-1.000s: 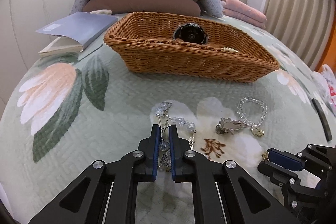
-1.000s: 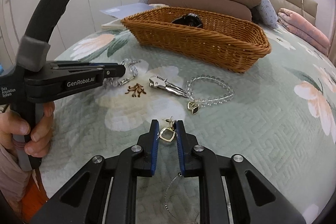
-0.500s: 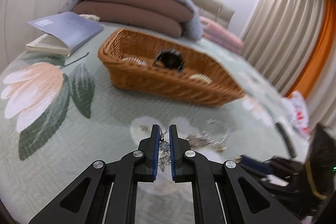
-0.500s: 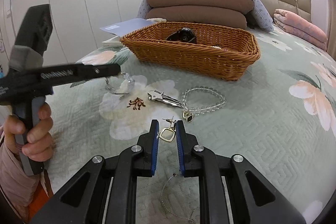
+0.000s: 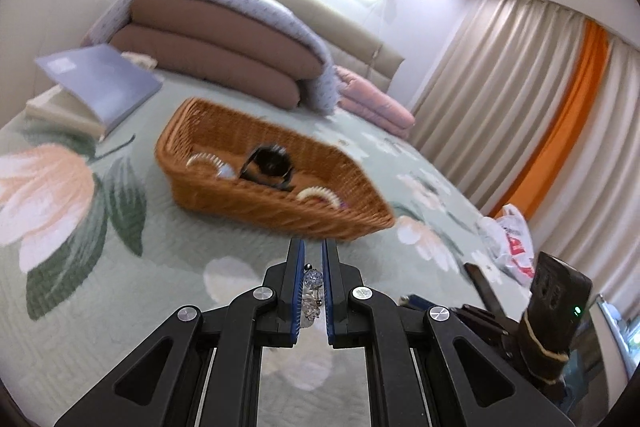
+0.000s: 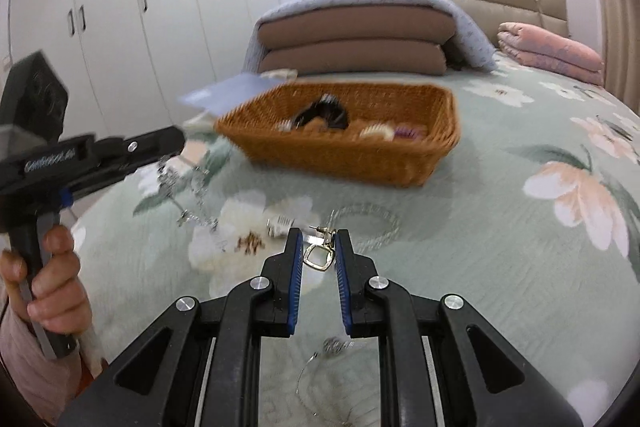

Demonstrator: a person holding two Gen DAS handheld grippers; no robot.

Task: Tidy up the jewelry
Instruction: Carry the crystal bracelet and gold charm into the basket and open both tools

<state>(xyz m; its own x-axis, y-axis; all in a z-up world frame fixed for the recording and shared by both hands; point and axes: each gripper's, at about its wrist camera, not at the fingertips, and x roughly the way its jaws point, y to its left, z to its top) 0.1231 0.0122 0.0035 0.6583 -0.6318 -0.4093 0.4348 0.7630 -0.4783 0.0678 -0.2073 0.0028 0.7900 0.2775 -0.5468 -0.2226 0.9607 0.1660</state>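
A crystal bead bracelet point(image 5: 311, 293) is pinched between the closed fingers of the left gripper point(image 5: 312, 267), its loose end dangling clear of the bedspread point(image 6: 460, 267) in the right wrist view. A square gold earring point(image 6: 318, 255) sits clamped in the right gripper point(image 6: 317, 247), lifted off the quilt as well. The wicker basket point(image 5: 280, 215) lies ahead of both grippers, beyond their tips, its long axis running across the left view and slanting toward the right; several pieces, among them a dark watch point(image 5: 267, 165), already rest inside. Judging by the views, the left gripper is nearer the basket's front wall. Only the right view shows what remains on the bed: a clear bead bracelet point(image 6: 366, 221), a small clip point(image 6: 280, 225) and a thin chain point(image 6: 320, 367) below the fingers. Only the left view shows the curtains point(image 5: 520, 115).
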